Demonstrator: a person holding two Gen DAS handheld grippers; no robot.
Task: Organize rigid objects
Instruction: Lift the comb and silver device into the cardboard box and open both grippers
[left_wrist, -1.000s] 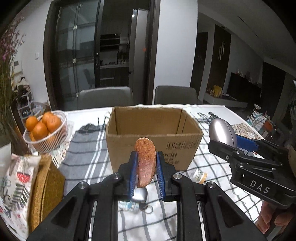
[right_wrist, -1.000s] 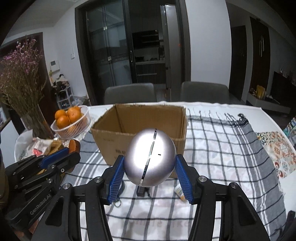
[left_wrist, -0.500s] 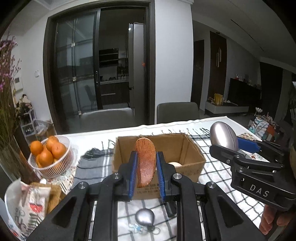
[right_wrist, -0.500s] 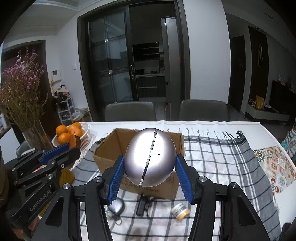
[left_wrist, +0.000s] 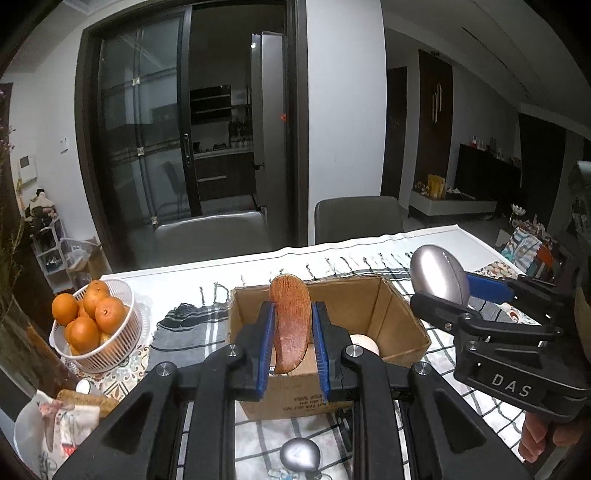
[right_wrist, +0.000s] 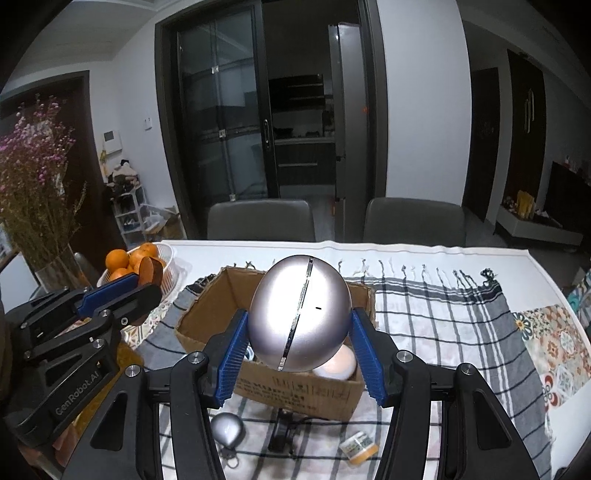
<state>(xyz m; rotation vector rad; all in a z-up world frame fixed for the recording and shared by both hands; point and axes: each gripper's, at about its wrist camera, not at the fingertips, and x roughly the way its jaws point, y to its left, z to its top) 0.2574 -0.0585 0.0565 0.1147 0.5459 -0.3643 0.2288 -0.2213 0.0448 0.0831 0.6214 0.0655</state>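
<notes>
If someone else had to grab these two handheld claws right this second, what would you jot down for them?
Left claw: shut on a brown wooden piece, held upright above the near side of the cardboard box.
Right claw: shut on a silver egg-shaped object, also above the box.
Done: a pale round item already lies inside the box.
Left: lower and release both held things into the box. Then collect what lies on the checked cloth in front of it: a small silver teardrop item, a black clip-like item and a little orange-lidded jar.
</notes>
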